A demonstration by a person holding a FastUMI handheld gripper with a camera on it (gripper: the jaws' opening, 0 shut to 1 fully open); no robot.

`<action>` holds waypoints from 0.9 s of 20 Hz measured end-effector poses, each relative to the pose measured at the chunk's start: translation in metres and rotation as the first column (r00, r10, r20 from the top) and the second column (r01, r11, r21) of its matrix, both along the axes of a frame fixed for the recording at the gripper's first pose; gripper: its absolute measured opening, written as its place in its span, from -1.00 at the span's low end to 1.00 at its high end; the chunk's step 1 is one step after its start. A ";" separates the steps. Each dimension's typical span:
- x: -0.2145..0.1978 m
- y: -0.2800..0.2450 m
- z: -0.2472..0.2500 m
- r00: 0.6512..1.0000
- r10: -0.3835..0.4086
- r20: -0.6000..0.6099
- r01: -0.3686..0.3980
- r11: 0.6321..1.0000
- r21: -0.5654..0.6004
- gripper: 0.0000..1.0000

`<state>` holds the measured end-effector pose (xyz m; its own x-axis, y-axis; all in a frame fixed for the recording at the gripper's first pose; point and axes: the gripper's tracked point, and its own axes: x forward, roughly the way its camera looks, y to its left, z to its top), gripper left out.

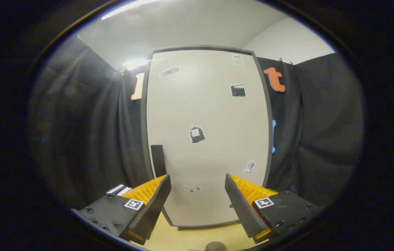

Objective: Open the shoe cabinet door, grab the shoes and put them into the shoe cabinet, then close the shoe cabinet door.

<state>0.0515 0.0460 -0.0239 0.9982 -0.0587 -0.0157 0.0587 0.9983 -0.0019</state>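
The shoe cabinet (205, 136) stands straight ahead, its pale door shut inside a dark frame and dotted with small stickers. A dark vertical handle (158, 159) sits near the door's lower left edge, just beyond my left finger. My gripper (197, 198) is open, its fingers spread wide with nothing between them, a short way in front of the door's lower part. A small grey rounded thing (214, 246), possibly part of a shoe, lies on the floor below the fingers; it is too cut off to tell.
Black cloth walls (85, 139) close in on both sides of the cabinet. The pale wooden floor (197, 237) runs up to the cabinet's base. A small white-and-dark flat object (118, 189) lies behind my left finger.
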 end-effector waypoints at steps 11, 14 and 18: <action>0.017 0.015 0.000 1.000 0.009 0.001 -0.009 1.000 0.006 0.97; 0.030 0.032 -0.005 1.000 0.030 -0.008 -0.030 0.999 0.020 0.97; 0.054 0.060 -0.018 0.998 0.054 -0.022 -0.054 0.998 0.032 0.97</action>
<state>0.1056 0.1059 -0.0422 0.9992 -0.0038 -0.0395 0.0050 0.9996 0.0291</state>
